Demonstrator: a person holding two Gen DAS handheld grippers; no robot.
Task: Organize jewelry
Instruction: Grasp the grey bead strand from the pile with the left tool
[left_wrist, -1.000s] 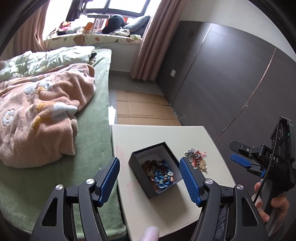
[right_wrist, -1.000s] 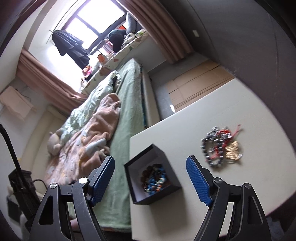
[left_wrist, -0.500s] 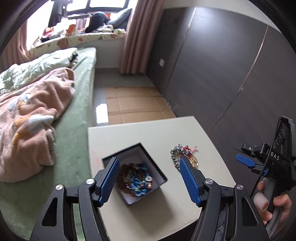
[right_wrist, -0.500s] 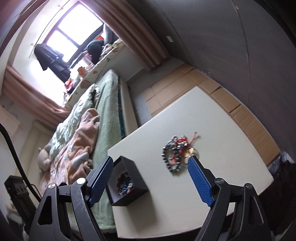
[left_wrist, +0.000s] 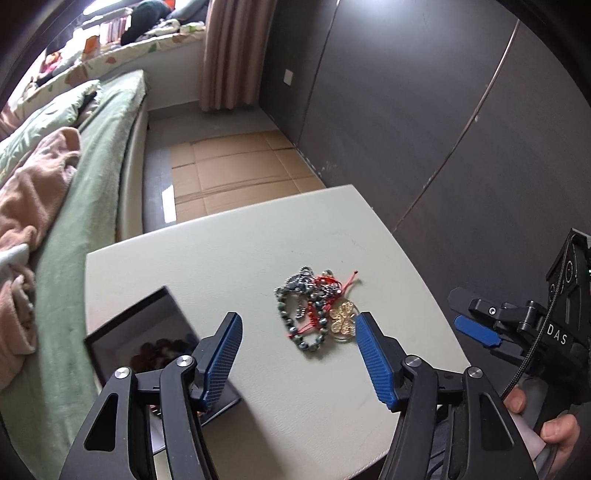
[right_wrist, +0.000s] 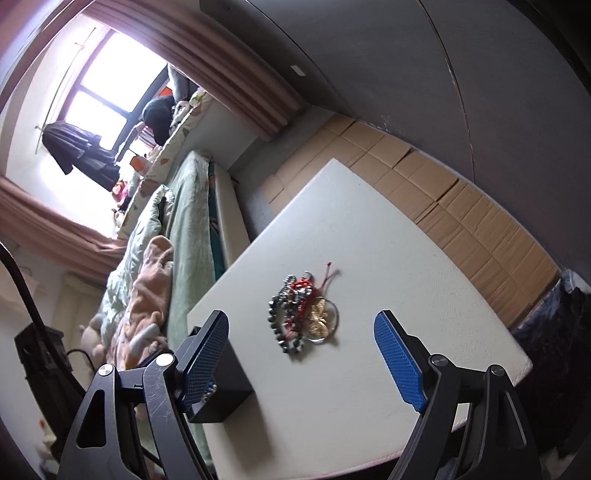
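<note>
Pile of jewelry (left_wrist: 316, 308): lies loose on the pale table (left_wrist: 229, 258), at about 12 o'clock from the left claw's tips and well short of them; several bead bracelets, red cord and a gold flower charm (left_wrist: 342, 320) tangled together.
Box (left_wrist: 147, 332): black, open, at 9 o'clock from the pile, a few bracelets already inside; its near corner is hidden behind the left finger.
Left claw (left_wrist: 298, 334): jaws apart, nothing between them; they have just been closing a little.
Right claw (right_wrist: 301, 334): jaws wide, empty, aimed at the same pile (right_wrist: 301, 314).
Handling: probably light, limp and slippery; strands likely drag each other when lifted.
Where to hold: a bead strand at the pile's 6 o'clock edge seems best; the flat charm lies too low to pinch easily.
Risk: one piece may slip out halfway to the box.
</note>
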